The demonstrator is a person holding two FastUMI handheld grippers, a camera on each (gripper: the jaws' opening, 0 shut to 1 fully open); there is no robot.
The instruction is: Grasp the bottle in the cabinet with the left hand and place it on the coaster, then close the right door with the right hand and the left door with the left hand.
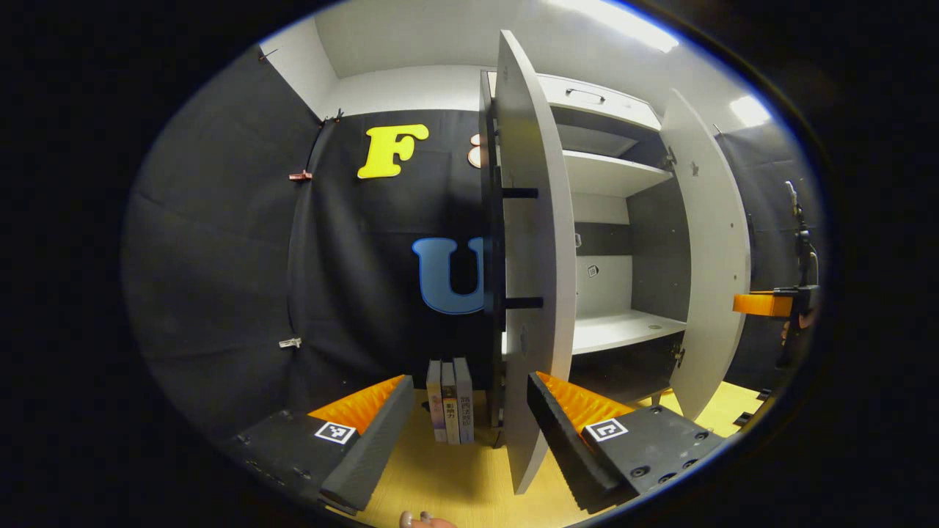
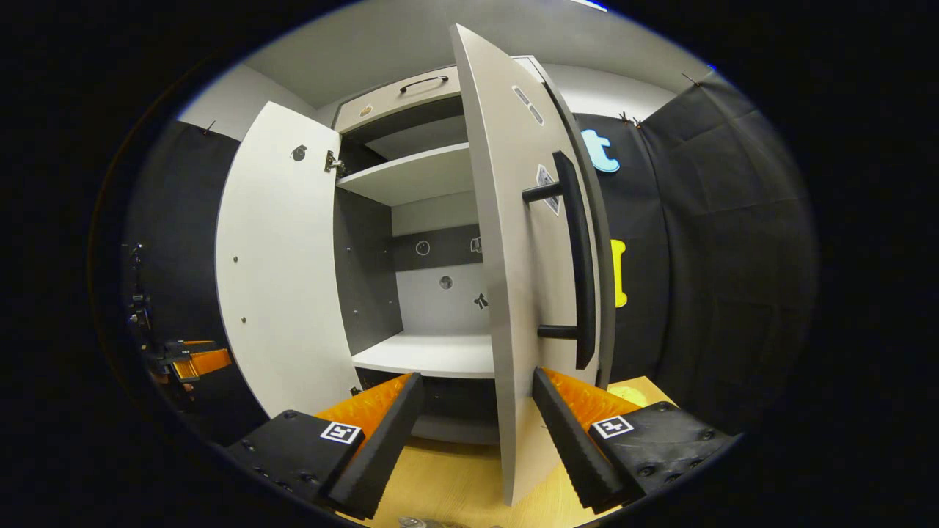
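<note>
both tongs, left [image 1: 466,433] and right [image 2: 477,433], gape apart, each straddling its door's edge: left door [image 1: 532,242], right door [image 2: 524,242]. cabinet shelf [image 2: 433,356] bare; bottle's whereabouts unclear.

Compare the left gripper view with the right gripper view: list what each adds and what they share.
Left gripper view adds: three books standing on the wooden table beside the cabinet, with the left gripper open astride the left door.

Right gripper view adds: the long dark handle on the right door, with the right gripper open astride that door's edge.

Shared: the cabinet open, both doors swung out, and its pale lower shelf bare where visible.
</note>
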